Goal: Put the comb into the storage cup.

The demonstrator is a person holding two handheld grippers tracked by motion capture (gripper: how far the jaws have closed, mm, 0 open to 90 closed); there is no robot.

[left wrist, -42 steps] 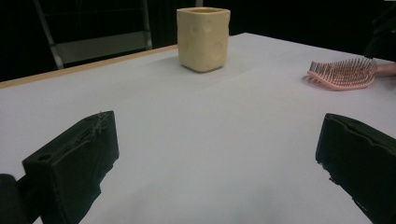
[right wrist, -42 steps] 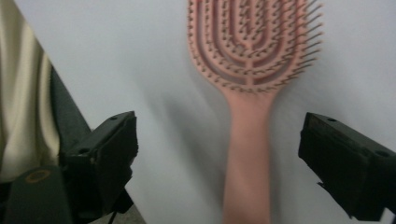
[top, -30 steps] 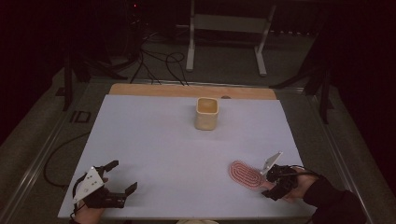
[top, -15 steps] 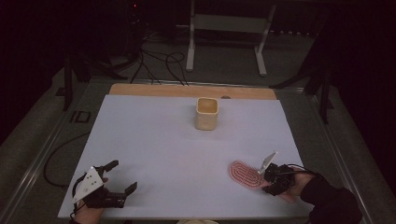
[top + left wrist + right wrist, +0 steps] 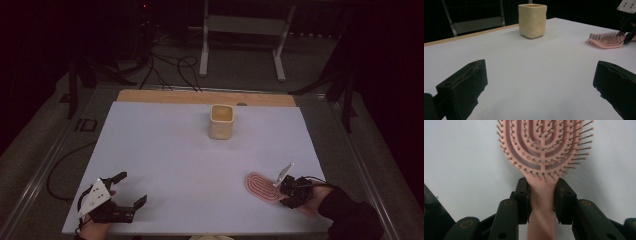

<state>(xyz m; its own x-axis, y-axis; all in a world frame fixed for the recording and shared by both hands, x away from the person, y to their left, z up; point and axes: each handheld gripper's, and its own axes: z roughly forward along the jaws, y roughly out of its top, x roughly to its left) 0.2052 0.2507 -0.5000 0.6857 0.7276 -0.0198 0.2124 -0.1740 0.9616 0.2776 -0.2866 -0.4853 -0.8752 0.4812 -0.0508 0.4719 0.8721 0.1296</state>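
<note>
Hairbrush (image 5: 544, 157) lies flat (bristles up), head pointing away from right claw (image 5: 542, 201), which has just closed on its handle.

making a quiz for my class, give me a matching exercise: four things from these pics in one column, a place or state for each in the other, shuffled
1. hairbrush
2. cup
3. left hand-held gripper
4. right hand-held gripper

a. jaws wide apart, nothing between them
b. upright near the table's far edge
c. lying bristles up, handle clamped
d. jaws just closed in on a pink handle

Pairs: 1-c, 2-b, 3-a, 4-d
</note>
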